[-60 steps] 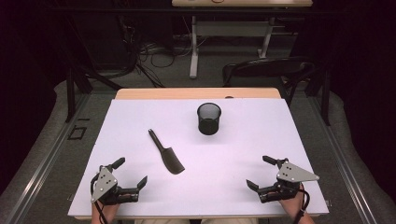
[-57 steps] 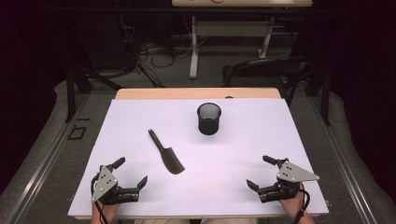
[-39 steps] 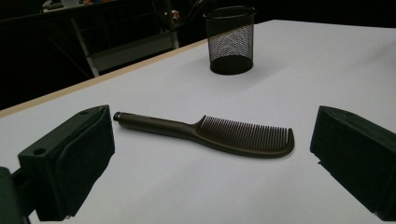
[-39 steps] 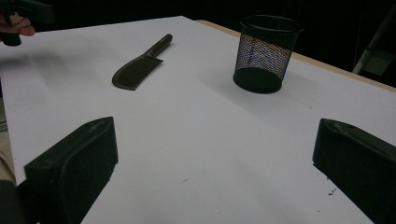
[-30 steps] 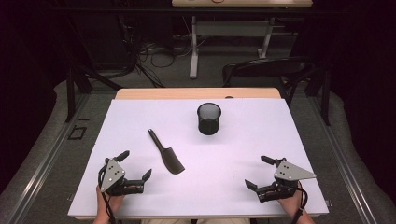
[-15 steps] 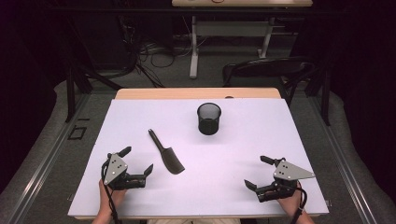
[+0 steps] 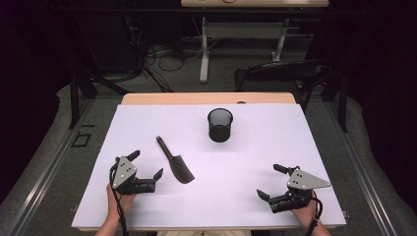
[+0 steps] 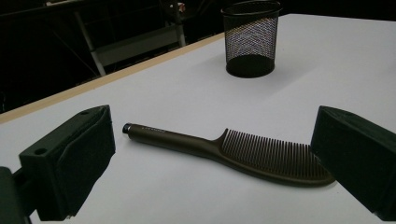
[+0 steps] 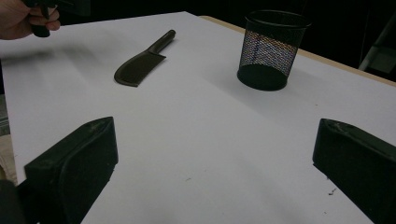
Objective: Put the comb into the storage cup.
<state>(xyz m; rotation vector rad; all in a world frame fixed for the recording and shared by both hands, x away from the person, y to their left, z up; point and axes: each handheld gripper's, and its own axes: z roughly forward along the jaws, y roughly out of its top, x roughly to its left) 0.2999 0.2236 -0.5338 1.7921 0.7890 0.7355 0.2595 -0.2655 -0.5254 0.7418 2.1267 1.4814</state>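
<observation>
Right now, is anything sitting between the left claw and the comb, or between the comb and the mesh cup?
Nothing visible. The left claw is open beside the comb, with bare white table between them. From the comb to the mesh cup the surface is also bare. The right claw sits off to the other side, well clear of both paths.

White table (image 7: 295,147) bears comb (image 7: 176,161) and mesh cup (image 7: 220,125) (upright).
</observation>
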